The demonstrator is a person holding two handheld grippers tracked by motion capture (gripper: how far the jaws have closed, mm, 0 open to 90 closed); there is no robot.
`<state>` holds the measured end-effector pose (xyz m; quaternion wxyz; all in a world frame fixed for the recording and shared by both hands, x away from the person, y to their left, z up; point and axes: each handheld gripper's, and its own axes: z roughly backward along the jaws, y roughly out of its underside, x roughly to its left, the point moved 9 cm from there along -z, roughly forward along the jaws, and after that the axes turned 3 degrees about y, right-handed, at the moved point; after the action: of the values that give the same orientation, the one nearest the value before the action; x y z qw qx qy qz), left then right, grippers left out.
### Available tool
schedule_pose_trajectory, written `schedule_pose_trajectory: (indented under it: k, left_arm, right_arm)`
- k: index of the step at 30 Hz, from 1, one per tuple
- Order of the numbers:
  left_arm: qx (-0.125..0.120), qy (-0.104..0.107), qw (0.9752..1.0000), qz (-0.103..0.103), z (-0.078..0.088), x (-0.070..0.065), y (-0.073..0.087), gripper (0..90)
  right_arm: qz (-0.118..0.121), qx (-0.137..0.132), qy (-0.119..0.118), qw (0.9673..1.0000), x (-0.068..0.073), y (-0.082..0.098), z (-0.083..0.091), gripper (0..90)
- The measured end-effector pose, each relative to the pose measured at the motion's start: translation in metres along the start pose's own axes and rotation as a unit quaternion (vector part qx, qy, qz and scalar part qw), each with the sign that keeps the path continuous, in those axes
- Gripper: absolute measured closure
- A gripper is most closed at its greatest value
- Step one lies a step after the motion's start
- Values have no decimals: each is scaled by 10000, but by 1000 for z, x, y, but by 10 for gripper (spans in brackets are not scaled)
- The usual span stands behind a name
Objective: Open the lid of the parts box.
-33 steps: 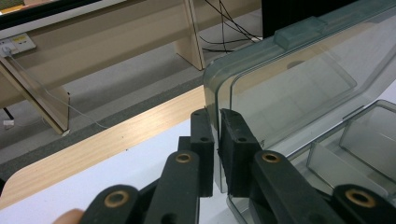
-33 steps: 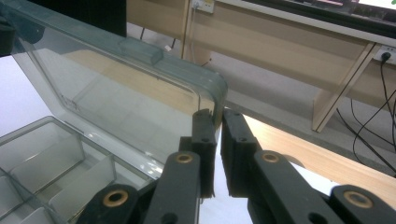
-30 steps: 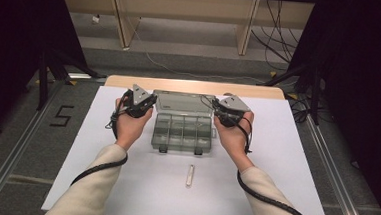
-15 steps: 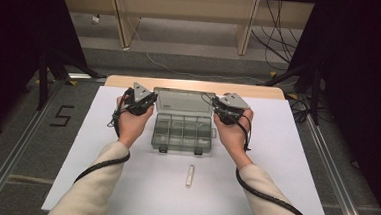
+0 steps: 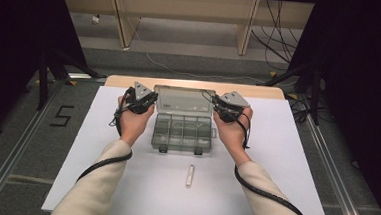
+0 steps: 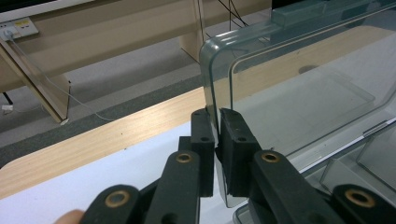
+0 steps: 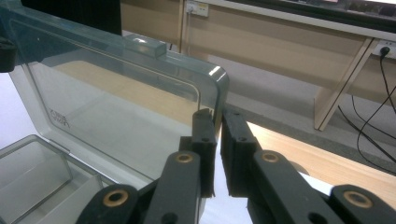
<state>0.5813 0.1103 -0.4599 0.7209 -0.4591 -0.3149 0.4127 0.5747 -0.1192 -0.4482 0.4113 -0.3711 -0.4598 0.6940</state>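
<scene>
A clear plastic compartment box (image 5: 183,133) sits mid-table with its lid (image 5: 184,101) raised upright. My left gripper (image 5: 151,99) is shut on the lid's left edge, and in the left gripper view the pads (image 6: 204,135) pinch the lid's clear rim (image 6: 212,84). My right gripper (image 5: 215,102) is shut on the lid's right edge, where its jaws clamp the lid's corner (image 7: 215,88) in the right gripper view. The compartments (image 7: 32,172) look empty. A small clear stick (image 5: 190,175) lies on the white table (image 5: 285,158) in front of the box.
A wooden strip (image 5: 259,90) runs along the table's far edge. Dark frames stand at both sides, and cables (image 5: 279,22) lie on the floor behind. Metal rails (image 5: 335,171) flank the table. Wooden bench legs (image 5: 124,18) stand beyond.
</scene>
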Motion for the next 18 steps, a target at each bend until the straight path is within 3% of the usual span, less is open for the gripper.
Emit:
schedule_pose_trajectory:
  k: [18]
  left_arm:
    - [28, -6, 10000, 67, -5, 1, 2, 838]
  right_arm:
    - [-40, 16, 16, 10000, -2, 5, -7, 846]
